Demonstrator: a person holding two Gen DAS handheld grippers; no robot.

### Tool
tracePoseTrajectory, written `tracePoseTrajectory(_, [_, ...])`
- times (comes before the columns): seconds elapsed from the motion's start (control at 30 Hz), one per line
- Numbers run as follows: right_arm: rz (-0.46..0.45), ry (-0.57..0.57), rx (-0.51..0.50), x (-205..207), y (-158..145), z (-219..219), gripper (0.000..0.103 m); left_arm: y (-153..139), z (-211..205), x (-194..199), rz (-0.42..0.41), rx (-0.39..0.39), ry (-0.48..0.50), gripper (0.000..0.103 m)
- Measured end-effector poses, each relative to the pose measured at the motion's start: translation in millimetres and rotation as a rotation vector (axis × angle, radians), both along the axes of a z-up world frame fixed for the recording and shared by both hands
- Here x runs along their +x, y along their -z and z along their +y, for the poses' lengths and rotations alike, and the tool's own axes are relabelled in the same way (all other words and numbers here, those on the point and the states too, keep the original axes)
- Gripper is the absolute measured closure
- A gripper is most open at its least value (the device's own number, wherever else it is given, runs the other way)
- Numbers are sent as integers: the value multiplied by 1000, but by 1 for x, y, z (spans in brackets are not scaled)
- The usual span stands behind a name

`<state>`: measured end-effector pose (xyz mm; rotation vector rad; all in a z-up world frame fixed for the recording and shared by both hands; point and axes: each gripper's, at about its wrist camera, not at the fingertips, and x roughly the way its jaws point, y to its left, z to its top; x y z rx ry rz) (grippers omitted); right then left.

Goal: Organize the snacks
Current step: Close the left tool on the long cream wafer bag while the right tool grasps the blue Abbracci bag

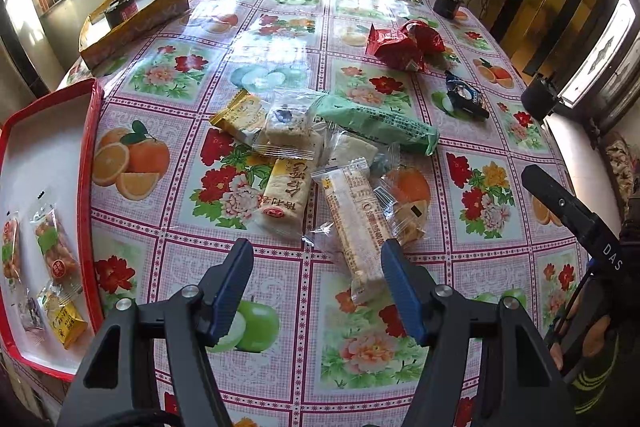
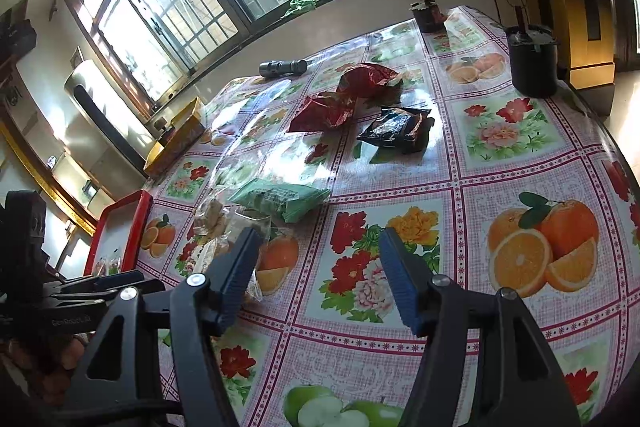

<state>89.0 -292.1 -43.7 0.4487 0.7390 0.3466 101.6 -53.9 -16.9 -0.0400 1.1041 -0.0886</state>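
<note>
At the far left, a red-rimmed tray (image 1: 90, 163) with a white floor is seen hanging over the desk (image 1: 400, 355) edge; four small wrapped snacks are counted in it, two orange with green labels (image 1: 54, 247), one yellow (image 1: 66, 319), and one too blurred to be told. Behind it a yellow box (image 1: 132, 23) is set. At mid-desk a heap of snacks (image 1: 320, 163) is piled on the fruit-and-flower cloth: about eight packets are counted, mostly clear wrappers over pale bars, one long green pack (image 1: 376, 125) lying across the back. The left claw (image 1: 316, 287) is held open above the heap's near end, its right finger just beside a long clear-wrapped bar (image 1: 356, 227), nothing gripped. Further right two crumpled red packets (image 1: 404, 45) and one dark packet (image 1: 466, 97) are seen. The right claw (image 2: 316, 279) is held open over bare cloth, nothing between its fingers.
</note>
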Motion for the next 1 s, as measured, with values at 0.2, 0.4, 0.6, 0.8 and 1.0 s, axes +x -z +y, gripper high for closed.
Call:
tracePoseTrajectory(0.2, [32, -13, -1, 15, 4, -2, 39, 6, -16, 17, 21, -19, -20, 37])
tracePoseTrajectory(0.4, [55, -8, -31, 26, 9, -6, 39, 23, -24, 32, 65, -18, -9, 37])
tracePoseTrajectory(0.6, [84, 57, -57, 45, 12, -12, 40, 35, -24, 39, 92, -43, 37, 37])
tracePoseTrajectory(0.8, [125, 153, -138, 93, 14, -4, 39, 39, -18, 44, 106, -101, 74, 37])
tracePoseTrajectory(1.0, [208, 268, -220, 146, 31, 7, 39, 43, -16, 49, 113, -126, 102, 37])
